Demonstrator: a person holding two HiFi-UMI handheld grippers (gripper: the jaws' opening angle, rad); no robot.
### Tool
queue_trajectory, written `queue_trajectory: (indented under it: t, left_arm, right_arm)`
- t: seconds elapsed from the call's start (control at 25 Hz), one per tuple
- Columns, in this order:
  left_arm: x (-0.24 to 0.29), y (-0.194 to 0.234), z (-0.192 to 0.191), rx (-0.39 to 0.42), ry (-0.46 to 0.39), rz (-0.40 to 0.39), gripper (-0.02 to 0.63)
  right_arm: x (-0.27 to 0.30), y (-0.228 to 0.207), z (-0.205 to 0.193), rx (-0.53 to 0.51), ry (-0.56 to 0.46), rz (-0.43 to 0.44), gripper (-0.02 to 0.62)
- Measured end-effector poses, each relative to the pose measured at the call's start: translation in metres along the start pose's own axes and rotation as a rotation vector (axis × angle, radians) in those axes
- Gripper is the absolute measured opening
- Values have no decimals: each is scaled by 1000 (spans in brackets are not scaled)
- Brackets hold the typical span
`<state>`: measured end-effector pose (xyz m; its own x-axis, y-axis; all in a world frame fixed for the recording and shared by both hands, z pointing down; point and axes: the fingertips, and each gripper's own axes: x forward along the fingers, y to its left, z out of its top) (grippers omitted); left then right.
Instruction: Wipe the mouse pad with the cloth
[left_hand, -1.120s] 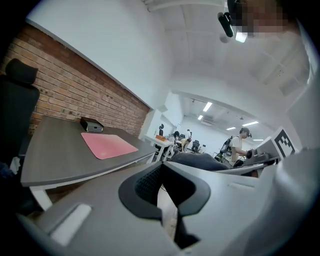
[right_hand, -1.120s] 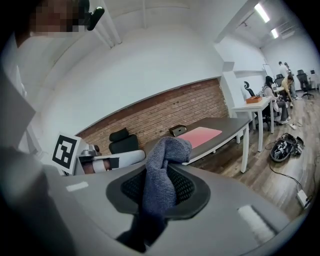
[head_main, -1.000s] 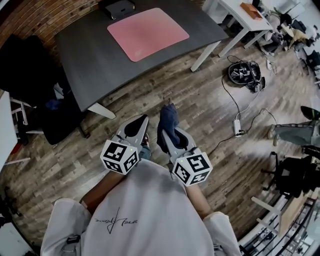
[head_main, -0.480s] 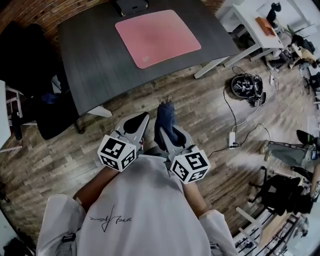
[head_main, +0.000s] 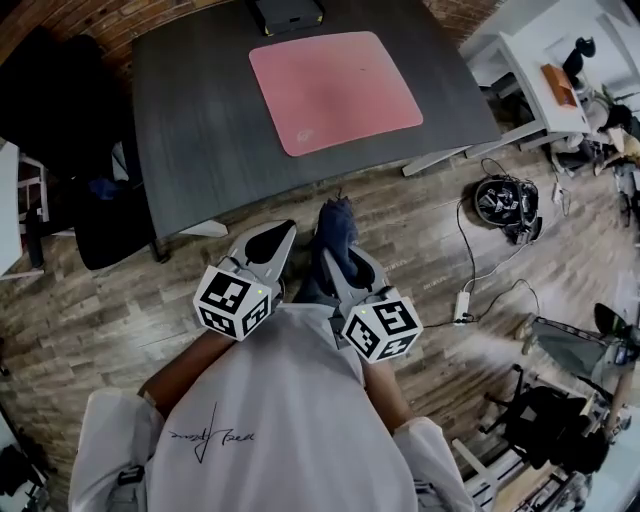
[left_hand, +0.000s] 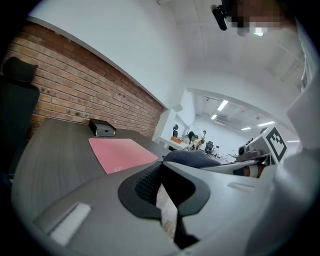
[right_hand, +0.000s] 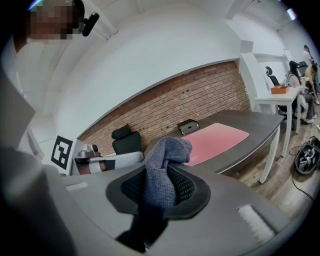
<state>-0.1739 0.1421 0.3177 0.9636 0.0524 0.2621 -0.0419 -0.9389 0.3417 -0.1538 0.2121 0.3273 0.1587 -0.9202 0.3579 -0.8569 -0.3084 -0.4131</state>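
Note:
A pink mouse pad (head_main: 335, 90) lies flat on the dark grey table (head_main: 200, 120), towards its far side. Both grippers are held close to the person's body, over the wooden floor just short of the table's near edge. My right gripper (head_main: 338, 222) is shut on a blue-grey cloth (head_main: 334, 238), which bunches up between the jaws (right_hand: 165, 155) and hangs below them. My left gripper (head_main: 283, 232) is beside it, jaws together with nothing in them. In the left gripper view the mouse pad (left_hand: 122, 152) lies ahead past the left gripper (left_hand: 161, 175); the right gripper view shows the mouse pad (right_hand: 217, 137) beyond the right gripper (right_hand: 160, 187).
A small black box (head_main: 285, 12) sits at the table's far edge behind the pad. A black office chair (head_main: 100, 235) stands left of the table. To the right are a white desk (head_main: 520, 50), a power strip (head_main: 465, 300) with cables, and dark gear (head_main: 505, 200) on the floor.
The table and mouse pad have shifted lower and to the right in the head view, so the person has come closer. Both grippers keep the same pose, the cloth still held.

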Motion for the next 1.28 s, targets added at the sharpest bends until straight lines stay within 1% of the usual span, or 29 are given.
queue_trajectory:
  t: [0.24,0.48,0.84,1.08,1.28]
  left_arm:
    - [56,24,24,-15,-15,52,8]
    - [116,41,45,-47,-17,115,6]
    - [195,64,68,-98,-35,222,6]
    - [234,71,76,-114,-49,285,8]
    - [246,76,75,-130,-44,339,8]
  right_arm:
    - [36,-45,41,-20,11,53,86]
    - [68,-93,77,-30,56,114,86]
    - [104,-166,114,-57,143,200,86]
    - [122,-199,133,-78,175,266,86]
    - [133,-218,143,-88,186,306,86]
